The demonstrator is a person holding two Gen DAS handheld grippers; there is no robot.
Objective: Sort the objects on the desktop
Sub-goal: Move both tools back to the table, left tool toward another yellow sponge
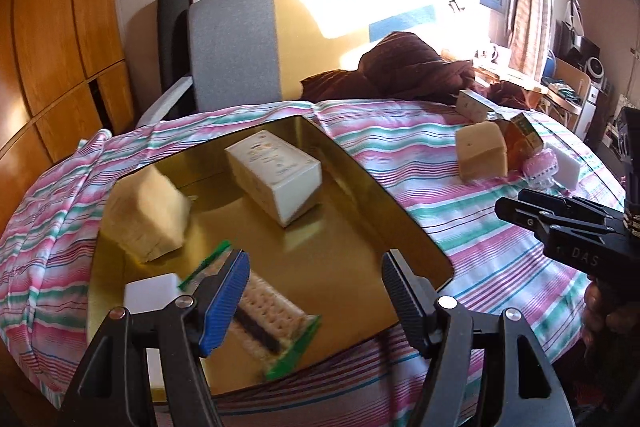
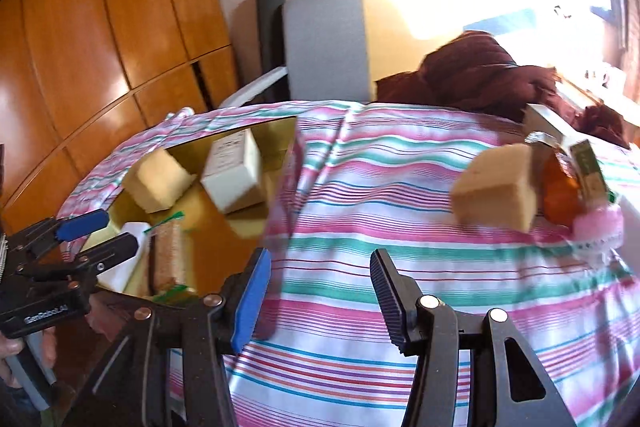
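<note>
A gold tray (image 1: 344,251) on the striped cloth (image 1: 460,211) holds a yellow sponge (image 1: 148,215), a white box (image 1: 276,175), a cracker packet (image 1: 268,319) and a white block (image 1: 150,293). My left gripper (image 1: 314,291) hovers open over the tray's near part, nothing between its pads. Right of the tray lie a tan sponge (image 1: 480,155), an orange packet (image 1: 520,135), a pink item (image 1: 540,163) and a white block (image 1: 568,167). My right gripper (image 2: 320,299) is open and empty above bare cloth (image 2: 400,227), between the tray (image 2: 224,251) and the tan sponge (image 2: 496,187).
A small box (image 1: 476,105) stands at the table's far right edge. Behind the table are a grey chair (image 1: 232,43), a brown blanket (image 1: 408,67) and a wooden wardrobe (image 1: 60,47). A hand (image 1: 596,311) grips the right tool's handle.
</note>
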